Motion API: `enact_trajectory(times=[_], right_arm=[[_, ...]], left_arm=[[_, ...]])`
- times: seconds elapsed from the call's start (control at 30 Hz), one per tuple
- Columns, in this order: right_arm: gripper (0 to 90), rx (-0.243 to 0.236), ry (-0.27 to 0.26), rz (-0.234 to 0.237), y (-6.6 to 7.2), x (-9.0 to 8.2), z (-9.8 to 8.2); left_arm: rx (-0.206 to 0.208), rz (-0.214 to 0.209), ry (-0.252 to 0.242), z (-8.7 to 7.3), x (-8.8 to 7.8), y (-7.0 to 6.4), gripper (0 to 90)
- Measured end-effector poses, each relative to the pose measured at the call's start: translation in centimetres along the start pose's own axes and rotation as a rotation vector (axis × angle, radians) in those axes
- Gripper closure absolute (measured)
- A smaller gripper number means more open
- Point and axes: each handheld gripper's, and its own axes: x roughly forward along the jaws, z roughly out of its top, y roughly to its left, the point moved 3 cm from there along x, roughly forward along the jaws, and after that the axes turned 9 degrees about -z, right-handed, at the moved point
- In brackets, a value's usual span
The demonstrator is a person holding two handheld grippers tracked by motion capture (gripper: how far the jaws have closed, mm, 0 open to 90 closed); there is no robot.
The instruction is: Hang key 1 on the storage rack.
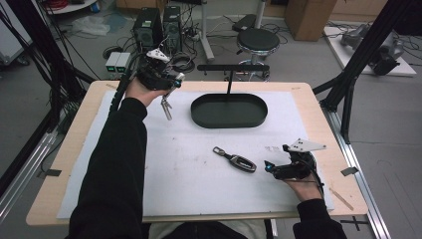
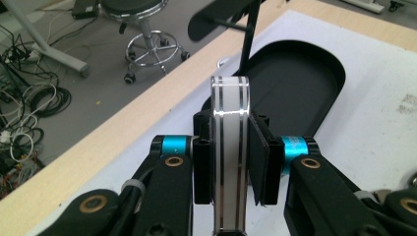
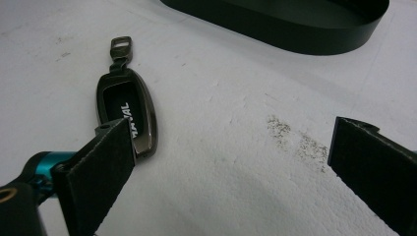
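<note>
**Left gripper holds a white key fob up; right gripper rests open beside the dark one**

Two black sleeves enter from the bottom edge of the high view. At the left side a long forearm stretches far up the frame to the upper left of the table, and the hand is turned so that the left gripper (image 1: pixel 169 82) points toward the right, raised above the white mat (image 1: pixel 199 179). Its jaws are closed on a flat white key fob with thin silver stripes (image 2: pixel 230 147); in the left gripper view this fob stands upright between the two black pads, which press on both of its faces. In the high view small metal keys (image 1: pixel 166 107) hang down from the gripper, free of the mat.

At the lower right of the high view the other hand lies low on the mat, wrist near the table edge, and the right gripper (image 1: pixel 268 167) points left. Its jaws stand wide apart and hold nothing. In the right gripper view one pad is just beside the dark metal key fob with a small ring at its end (image 3: pixel 127 113), which lies flat on the mat at the centre of the table.

Behind both, in the upper centre of the high view, stands a black oval tray (image 1: pixel 229 110) with a thin black T-shaped stand (image 1: pixel 232 69) rising from its far side.
</note>
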Motion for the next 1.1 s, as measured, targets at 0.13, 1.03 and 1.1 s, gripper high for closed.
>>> enact_trajectory(times=[0.13,1.03,1.1], right_arm=[[3.3,0.002,0.000,-0.001,0.0,0.0,0.0],[3.2,0.009,-0.008,-0.004,-0.2,-0.2,-0.1],[3.2,0.010,-0.004,-0.006,-0.3,-0.1,-0.2]], left_arm=[[0.020,-0.011,-0.024,1.5,0.3,-0.3,74.3],[0.073,0.039,-0.101,7.3,5.1,-2.1,74.3],[0.059,0.050,-0.107,7.5,5.3,-1.8,74.3]])
